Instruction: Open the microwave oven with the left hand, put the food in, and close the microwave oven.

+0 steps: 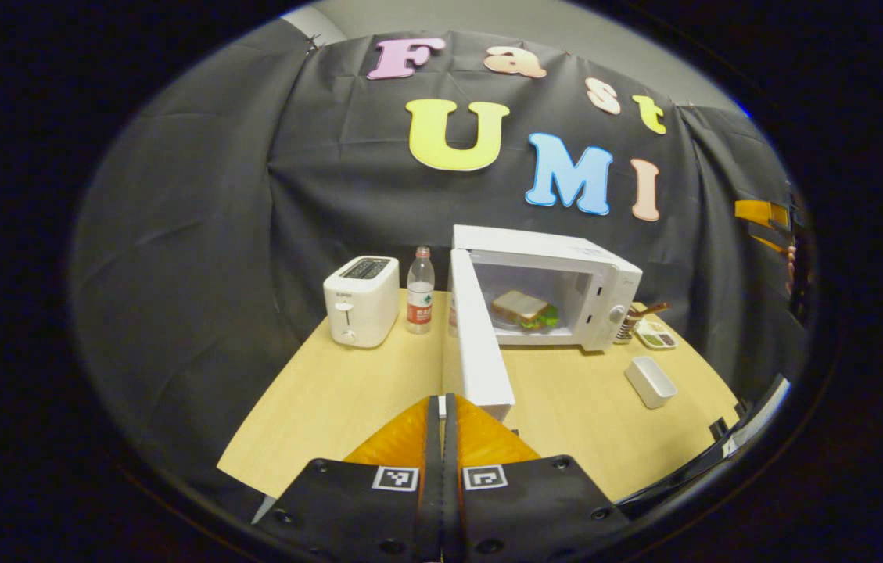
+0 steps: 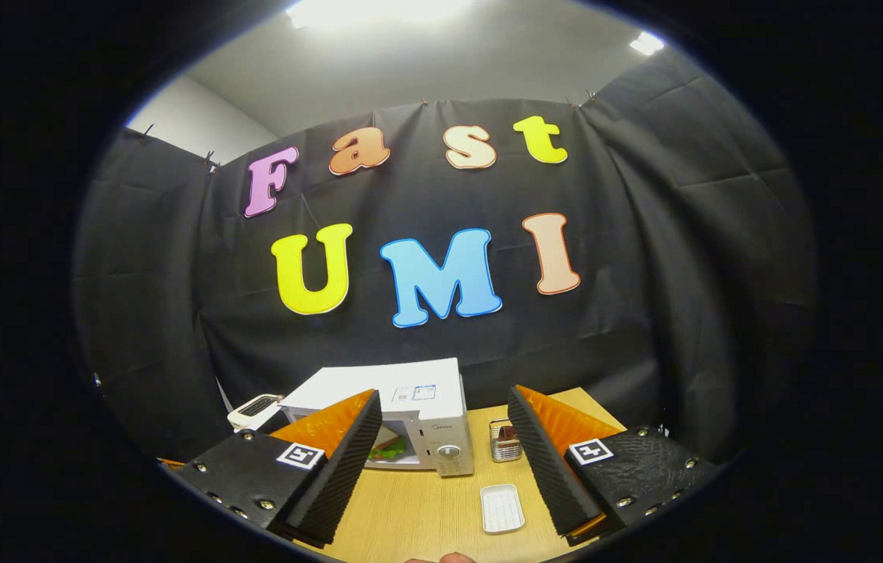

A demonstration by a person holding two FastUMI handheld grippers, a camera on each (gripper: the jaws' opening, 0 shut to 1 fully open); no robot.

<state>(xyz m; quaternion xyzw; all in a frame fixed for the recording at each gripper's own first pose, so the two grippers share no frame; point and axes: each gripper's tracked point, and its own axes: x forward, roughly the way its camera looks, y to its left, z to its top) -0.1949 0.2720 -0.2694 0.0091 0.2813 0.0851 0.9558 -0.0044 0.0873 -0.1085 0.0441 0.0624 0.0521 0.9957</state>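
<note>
Sitting inside the microwave [image 1: 558,293], the sandwich [image 1: 525,310] lies well beyond the left tool [image 1: 441,403].

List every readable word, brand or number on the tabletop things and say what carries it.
White toaster: front mark too small to read.
Clear plastic bottle: red label blurred.
White microwave oven: top sticker and brand mark too small.
Nothing reads clearly.

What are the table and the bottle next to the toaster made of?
The table looks like pale wood or a wood-look laminate: faint grain lines, smooth matte top. The bottle seems clear plastic: see-through body, coloured cap and a wrapped label.
</note>
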